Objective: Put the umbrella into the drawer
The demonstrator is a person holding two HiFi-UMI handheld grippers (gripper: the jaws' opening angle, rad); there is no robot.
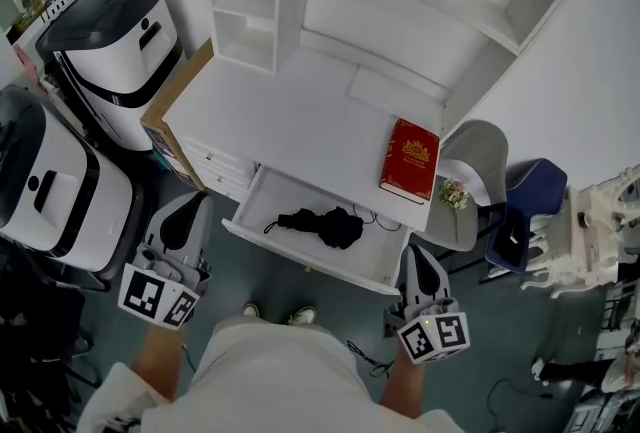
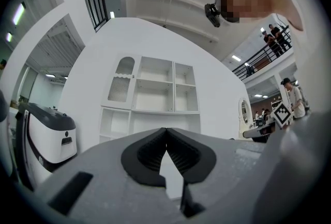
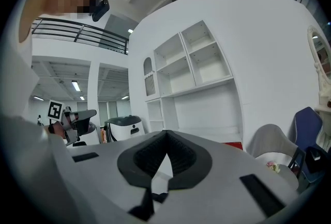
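Observation:
A folded black umbrella (image 1: pixel 325 224) lies inside the open white drawer (image 1: pixel 300 259) under the desk (image 1: pixel 290 111), its strap trailing left. My left gripper (image 1: pixel 188 206) hangs low at the drawer's left, in front of the desk, its jaws shut and holding nothing. My right gripper (image 1: pixel 413 256) is at the drawer's right front corner, also shut and holding nothing. In the left gripper view the pads of the left gripper (image 2: pixel 166 132) meet with the shelf unit behind. The right gripper view shows the right gripper (image 3: pixel 165 136) likewise closed.
A red book (image 1: pixel 409 159) lies at the desk's right edge. White shelves (image 1: pixel 245 16) rise behind. Two black-and-white machines (image 1: pixel 110 51) (image 1: pixel 50 191) stand left. A grey chair (image 1: pixel 480 156) and a blue chair (image 1: pixel 530 196) stand right. My feet are just before the drawer.

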